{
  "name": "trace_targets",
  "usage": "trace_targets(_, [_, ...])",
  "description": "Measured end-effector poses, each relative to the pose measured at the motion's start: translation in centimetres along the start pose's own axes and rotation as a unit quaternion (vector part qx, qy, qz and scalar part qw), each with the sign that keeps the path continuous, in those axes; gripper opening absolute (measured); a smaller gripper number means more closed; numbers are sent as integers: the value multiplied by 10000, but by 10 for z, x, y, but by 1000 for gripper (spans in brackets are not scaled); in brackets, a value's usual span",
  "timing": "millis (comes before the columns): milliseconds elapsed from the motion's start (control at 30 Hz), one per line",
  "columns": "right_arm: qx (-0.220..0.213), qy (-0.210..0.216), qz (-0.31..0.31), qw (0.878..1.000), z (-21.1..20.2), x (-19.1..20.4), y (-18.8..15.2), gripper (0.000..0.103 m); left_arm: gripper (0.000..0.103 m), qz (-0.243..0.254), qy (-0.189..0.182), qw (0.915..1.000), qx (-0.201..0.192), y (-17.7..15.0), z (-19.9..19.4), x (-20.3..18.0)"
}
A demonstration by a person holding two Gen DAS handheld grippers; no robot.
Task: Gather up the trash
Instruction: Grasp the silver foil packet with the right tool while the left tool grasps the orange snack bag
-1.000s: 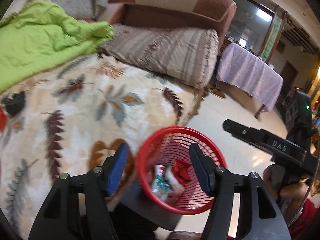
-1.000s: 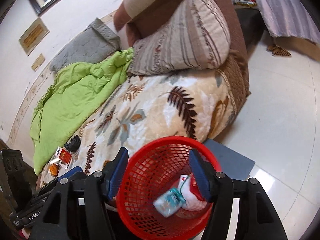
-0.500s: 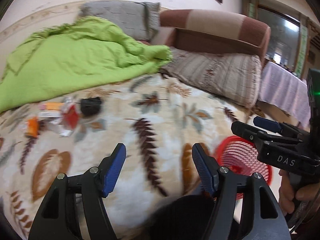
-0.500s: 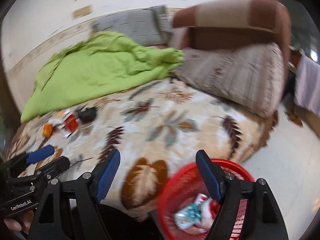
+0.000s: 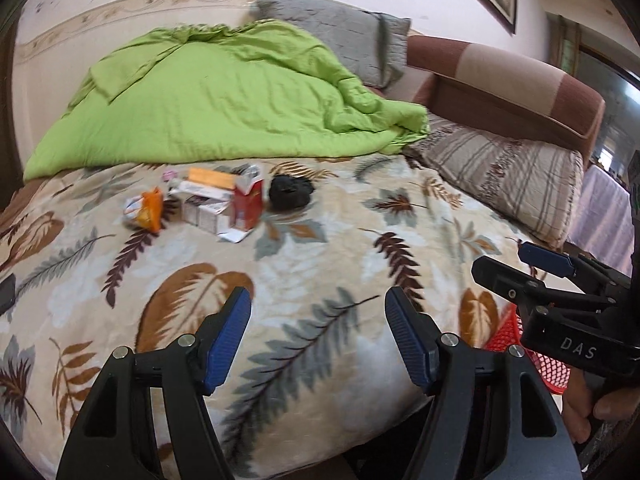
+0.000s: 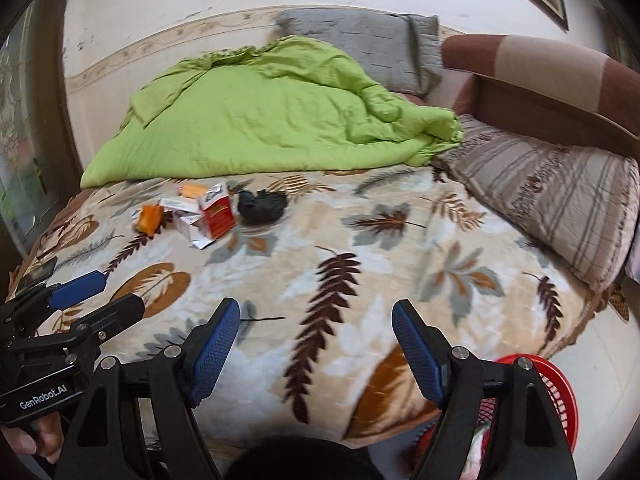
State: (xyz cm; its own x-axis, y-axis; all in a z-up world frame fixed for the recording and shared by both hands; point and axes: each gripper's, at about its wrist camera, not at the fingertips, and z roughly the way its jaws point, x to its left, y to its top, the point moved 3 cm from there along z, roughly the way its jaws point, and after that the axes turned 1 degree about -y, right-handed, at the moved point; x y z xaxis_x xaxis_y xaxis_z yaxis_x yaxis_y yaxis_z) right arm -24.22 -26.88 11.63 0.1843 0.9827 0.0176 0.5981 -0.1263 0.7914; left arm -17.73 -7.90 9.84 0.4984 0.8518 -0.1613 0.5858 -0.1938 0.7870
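Observation:
A pile of trash lies far back on the leaf-patterned bedspread [image 5: 320, 248]: a red carton [image 5: 247, 204], an orange wrapper [image 5: 150, 210], small pale boxes [image 5: 204, 212] and a crumpled black item [image 5: 290, 194]. My left gripper [image 5: 317, 300] hovers open and empty over the bed's near edge, well short of the pile. To its right, my right gripper [image 6: 315, 308] is also open and empty; the red carton [image 6: 218, 216] and black item [image 6: 262, 204] are ahead to its left. The red mesh basket [image 6: 556, 392] stands on the floor at the bed's near right corner, partly hidden behind the fingers.
A crumpled green quilt [image 5: 224, 100] covers the back of the bed, with a grey pillow [image 5: 340, 40] behind it. A striped cushion [image 5: 508, 176] and a brown headboard [image 5: 512, 76] line the right side. A person's hand [image 5: 592, 408] holds the right gripper.
Both views have swung left, away from the red basket and across the bed, bringing the trash pile into sight. Both pairs of jaws stand wider than a second ago.

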Motion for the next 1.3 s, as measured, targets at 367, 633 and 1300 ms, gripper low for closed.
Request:
trace_targets(367, [372, 822, 311, 9954, 62, 35, 5, 82, 68, -931, 785, 9925, 129, 5, 24, 100])
trace_targets(633, [277, 1408, 560, 9881, 80, 44, 9, 82, 68, -1638, 1159, 9790, 373, 46, 73, 192])
trace_targets(1300, [207, 1695, 767, 9823, 86, 40, 12, 83, 53, -1666, 1709, 9698, 497, 69, 167, 243])
